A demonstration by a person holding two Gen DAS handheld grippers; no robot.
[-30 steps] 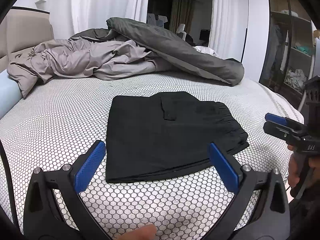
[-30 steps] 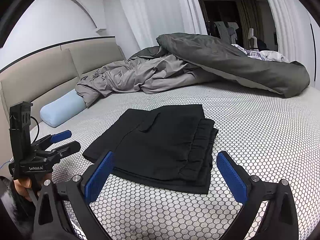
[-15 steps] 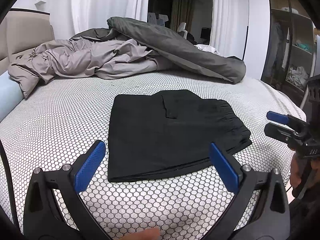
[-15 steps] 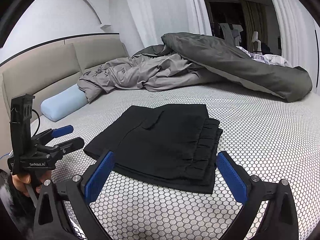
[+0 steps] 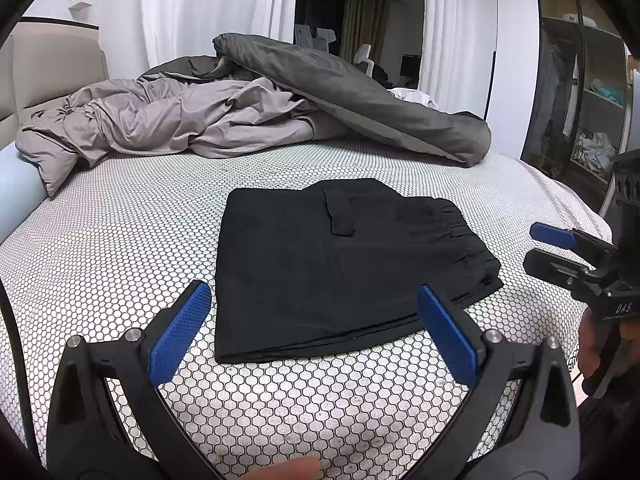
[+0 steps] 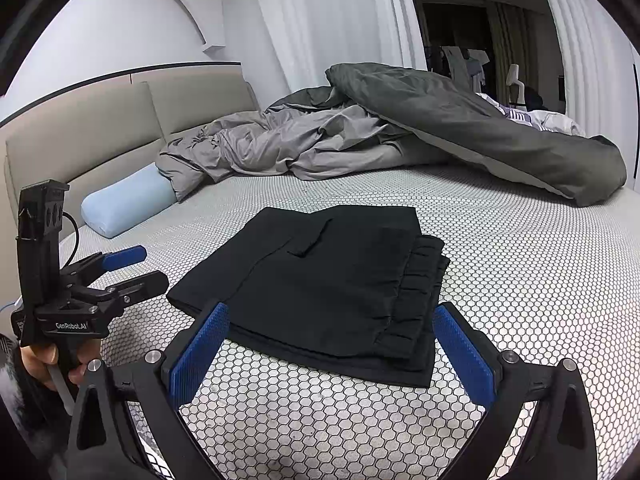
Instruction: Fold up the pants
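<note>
— Where are the black fabric pants (image 5: 344, 264) now?

— Flat on the white honeycomb-patterned bed cover (image 5: 120, 240), folded into a squarish stack, just ahead of both pairs of jaws, and nothing is touching them. The gathered waistband (image 6: 416, 284) lies on the side nearer the right gripper (image 6: 328, 356).

— Anything different from a second ago?

— Hardly. The stack keeps its shape; both tools have drifted back a little. The left gripper (image 5: 316, 332) hangs with its blue pads spread wide and empty, and the right one is just as released.

— So it's done?

— I'd judge so, or nearly: the edges look even, and neither tool is reaching in. The rumpled grey duvet (image 5: 248, 116) beyond the jaws sits well apart.
</note>
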